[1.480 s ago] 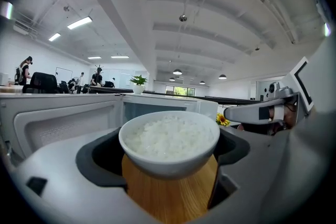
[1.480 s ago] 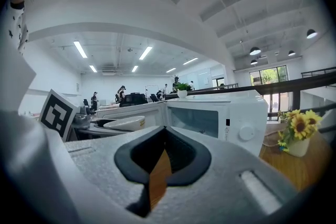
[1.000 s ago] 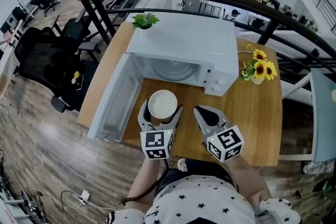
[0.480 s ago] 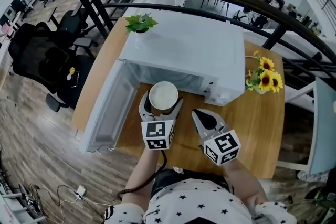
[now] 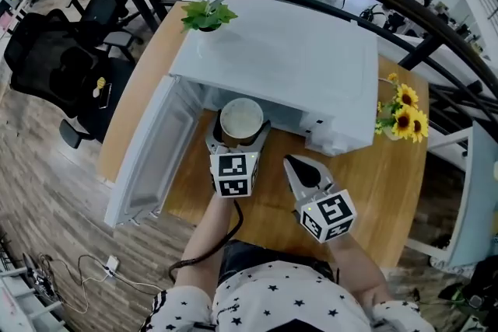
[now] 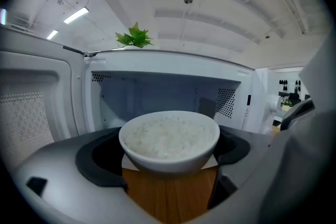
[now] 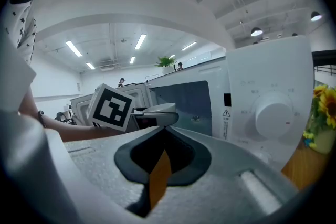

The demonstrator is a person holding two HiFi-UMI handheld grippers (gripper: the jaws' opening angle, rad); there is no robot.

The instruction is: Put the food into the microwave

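White rice bowl (image 6: 169, 139) between left jaws

microwave cavity (image 6: 157, 93): open ahead | door (image 5: 150, 157): swung wide left | sunflowers (image 5: 405, 110): far right

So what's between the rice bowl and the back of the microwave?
Nothing stands there. The left gripper view shows the rice bowl, held in the left gripper, at the open microwave's mouth, with only bare space behind it.

Wooden table (image 5: 389, 179) bearing microwave (image 5: 288, 66), sunflowers (image 5: 405, 111)
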